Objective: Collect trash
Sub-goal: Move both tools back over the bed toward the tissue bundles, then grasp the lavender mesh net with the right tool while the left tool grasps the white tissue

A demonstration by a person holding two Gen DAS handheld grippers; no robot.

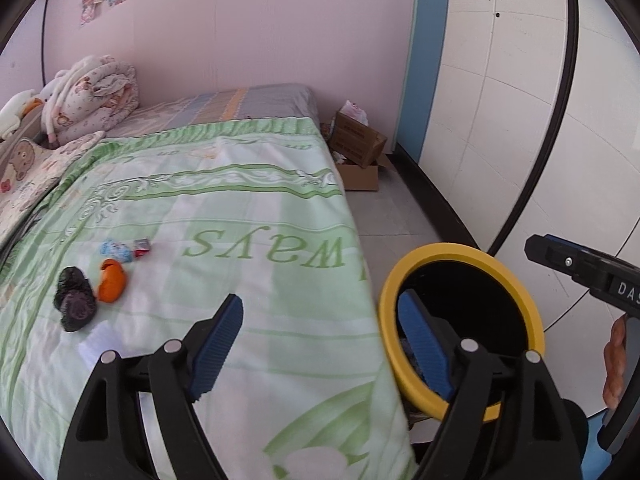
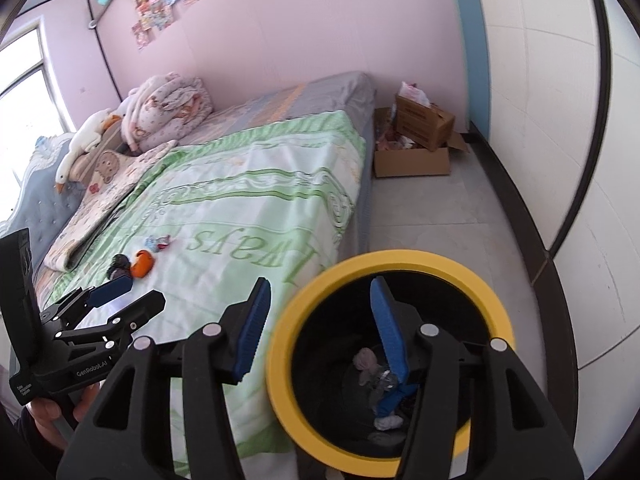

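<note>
Bin (image 2: 390,360): beside bed, some scraps inside.
Left gripper (image 1: 320,352): released, empty.
Right gripper (image 2: 320,328): released, empty.
Next: approach orange peel (image 1: 112,286) low, pinch w/o snagging quilt (image 1: 240,240).

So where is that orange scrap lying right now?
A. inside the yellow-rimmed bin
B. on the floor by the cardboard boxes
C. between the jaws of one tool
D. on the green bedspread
D: the orange scrap lies on the green bedspread beside a black wad, well apart from the yellow-rimmed bin on the floor.
</note>
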